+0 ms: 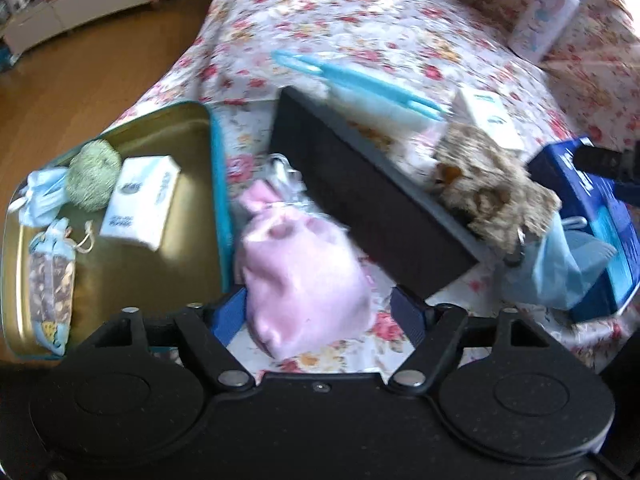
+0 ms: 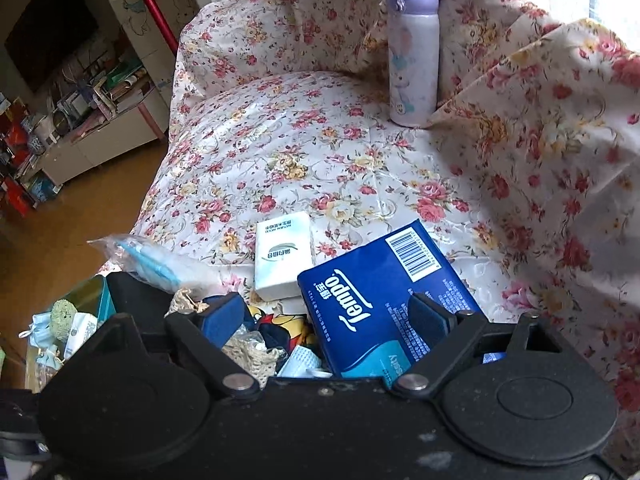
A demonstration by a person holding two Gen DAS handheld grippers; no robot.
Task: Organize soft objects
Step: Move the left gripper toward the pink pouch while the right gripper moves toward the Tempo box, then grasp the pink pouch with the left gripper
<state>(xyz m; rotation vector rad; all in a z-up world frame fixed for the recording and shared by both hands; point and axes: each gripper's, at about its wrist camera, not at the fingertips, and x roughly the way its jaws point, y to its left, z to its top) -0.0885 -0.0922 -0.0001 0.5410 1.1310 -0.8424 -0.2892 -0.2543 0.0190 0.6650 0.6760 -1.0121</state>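
Observation:
A pink satin pouch lies on the floral cover between the fingers of my left gripper. The jaws are open: the left pad is at the pouch's side and the right pad stands clear of it. My right gripper is open over a heap of soft things, with its right finger above a blue Tempo tissue pack. Its left finger is over a crocheted piece and a face mask. A furry plush toy hangs over the end of a black box.
To the left is a gold tin with a teal rim. It holds a green ball, a white tissue pack and small pouches. A lilac bottle stands at the back. Another white tissue pack lies on the cover.

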